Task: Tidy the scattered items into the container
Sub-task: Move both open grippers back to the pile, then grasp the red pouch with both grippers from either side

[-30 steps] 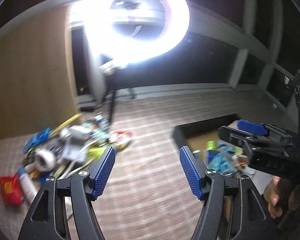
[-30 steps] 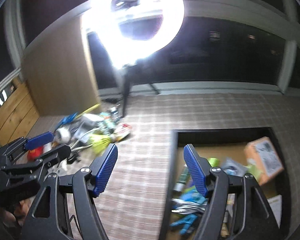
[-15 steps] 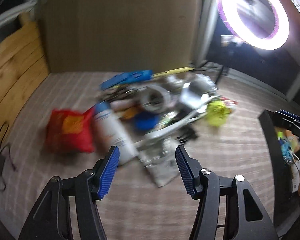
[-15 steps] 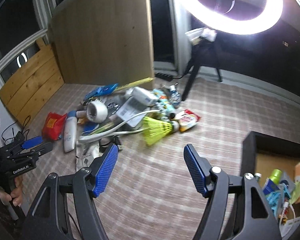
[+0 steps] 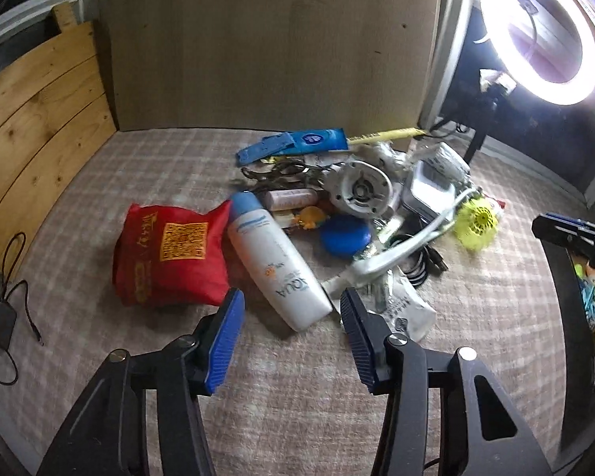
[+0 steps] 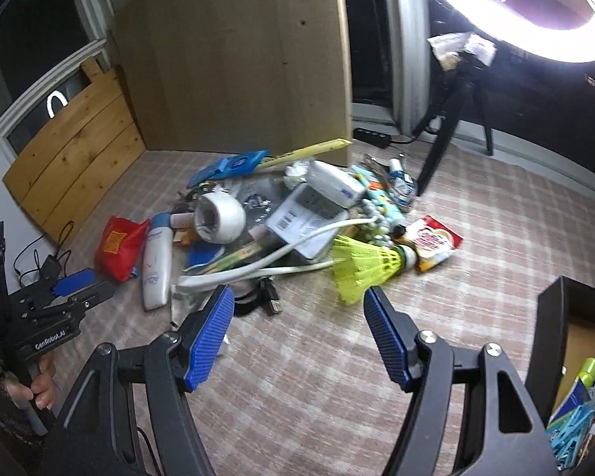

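Note:
A pile of loose items lies on the checked carpet: a red pouch (image 5: 170, 254), a white spray bottle (image 5: 273, 265), a tape roll (image 5: 359, 192), a blue disc (image 5: 345, 234), a white cable (image 6: 258, 265) and a yellow shuttlecock (image 6: 361, 265). My left gripper (image 5: 291, 297) hovers low over the bottle's base end; its jaws are closing, and the pads do not touch the bottle. My right gripper (image 6: 297, 297) stands open and empty just short of the shuttlecock and a black cable (image 6: 258, 297). The black container (image 6: 551, 317) sits at the right with several items inside.
A ring light on a tripod (image 6: 448, 119) stands behind the pile. An upright wooden panel (image 5: 273, 47) and a plank board (image 5: 39, 119) close off the back and left. A black adapter with its cord (image 5: 0, 317) lies at the far left.
Both grippers swung left, away from the container and over to the pile, and came lower. The left jaws have narrowed; the right jaws stayed as wide.

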